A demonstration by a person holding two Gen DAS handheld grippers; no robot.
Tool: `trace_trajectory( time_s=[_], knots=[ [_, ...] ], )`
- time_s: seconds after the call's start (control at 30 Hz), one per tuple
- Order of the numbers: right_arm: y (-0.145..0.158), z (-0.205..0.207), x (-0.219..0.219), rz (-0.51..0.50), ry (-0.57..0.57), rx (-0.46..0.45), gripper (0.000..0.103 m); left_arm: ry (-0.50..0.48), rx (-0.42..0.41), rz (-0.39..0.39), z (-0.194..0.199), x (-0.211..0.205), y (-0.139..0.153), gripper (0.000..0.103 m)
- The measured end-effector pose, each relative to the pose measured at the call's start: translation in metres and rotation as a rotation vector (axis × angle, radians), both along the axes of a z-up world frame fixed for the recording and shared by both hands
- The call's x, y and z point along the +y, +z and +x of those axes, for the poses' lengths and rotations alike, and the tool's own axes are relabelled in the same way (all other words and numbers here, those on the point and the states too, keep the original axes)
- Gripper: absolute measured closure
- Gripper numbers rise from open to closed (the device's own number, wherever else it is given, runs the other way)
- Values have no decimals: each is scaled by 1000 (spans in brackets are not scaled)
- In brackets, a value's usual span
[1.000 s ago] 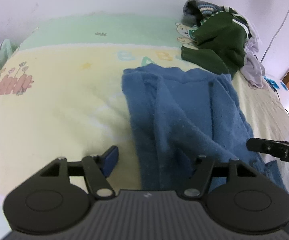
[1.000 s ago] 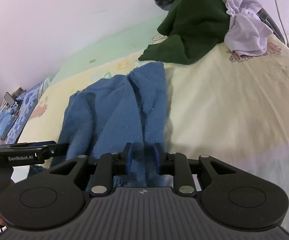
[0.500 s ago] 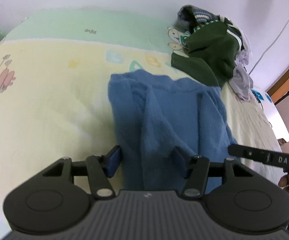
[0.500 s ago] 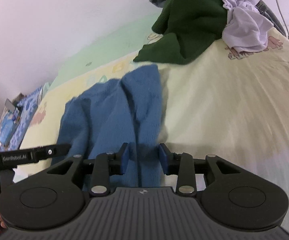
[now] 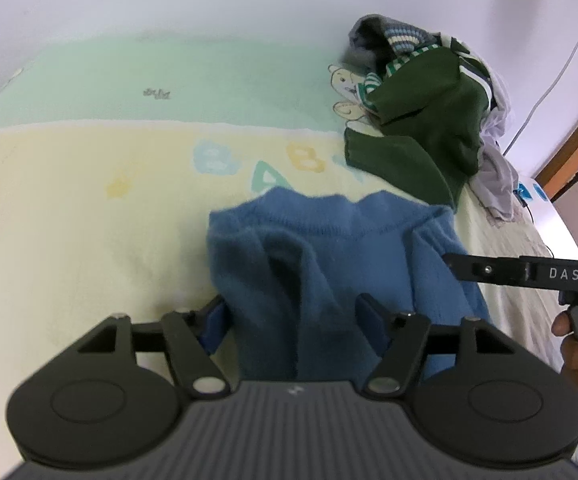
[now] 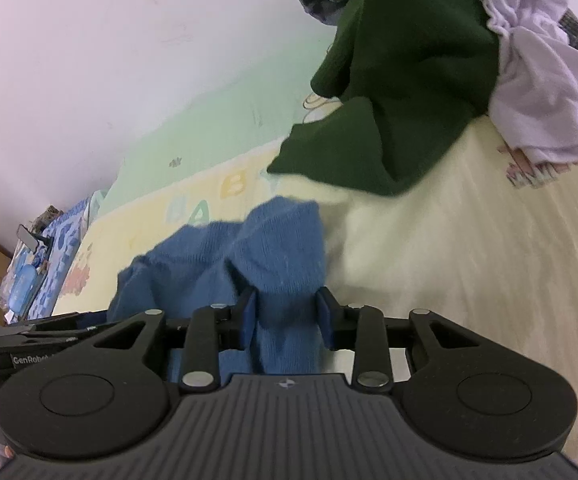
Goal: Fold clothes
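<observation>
Blue knitted sweater lies bunched on the pale yellow blanket, running forward from both claws. Left gripper: fingers spread wide, straddling the near fabric. Right gripper: fingers narrower, a fold of the sweater between them; contact cannot be confirmed. Dark green garment lies ahead of the right gripper, beyond the sweater.

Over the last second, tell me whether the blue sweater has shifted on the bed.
Yes. The blue sweater has been drawn toward the camera: its far edge, which lay close beside the green sweater, now sits well short of it, uncovering the blanket's printed letters.
</observation>
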State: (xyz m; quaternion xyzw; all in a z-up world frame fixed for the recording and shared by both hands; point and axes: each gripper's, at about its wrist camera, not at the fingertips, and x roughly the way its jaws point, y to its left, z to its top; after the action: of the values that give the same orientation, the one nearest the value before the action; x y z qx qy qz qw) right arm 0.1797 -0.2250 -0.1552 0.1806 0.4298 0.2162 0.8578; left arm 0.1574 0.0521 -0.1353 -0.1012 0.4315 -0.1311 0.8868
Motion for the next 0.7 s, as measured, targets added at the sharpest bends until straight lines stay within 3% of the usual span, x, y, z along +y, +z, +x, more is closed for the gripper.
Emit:
trace_trajectory(
  time_s=[0.3,0.47,0.7],
  knots=[
    [2,34,13,-23,89,1,61,-43,-18,-41,22,8,-2,26],
    [-1,39,4,38,99,30,59,-30,-11,-117,25,19,-3,27],
    [-2,51,4,86,79,59,58,-45,-2,-110,33,17,-3,26]
  ],
)
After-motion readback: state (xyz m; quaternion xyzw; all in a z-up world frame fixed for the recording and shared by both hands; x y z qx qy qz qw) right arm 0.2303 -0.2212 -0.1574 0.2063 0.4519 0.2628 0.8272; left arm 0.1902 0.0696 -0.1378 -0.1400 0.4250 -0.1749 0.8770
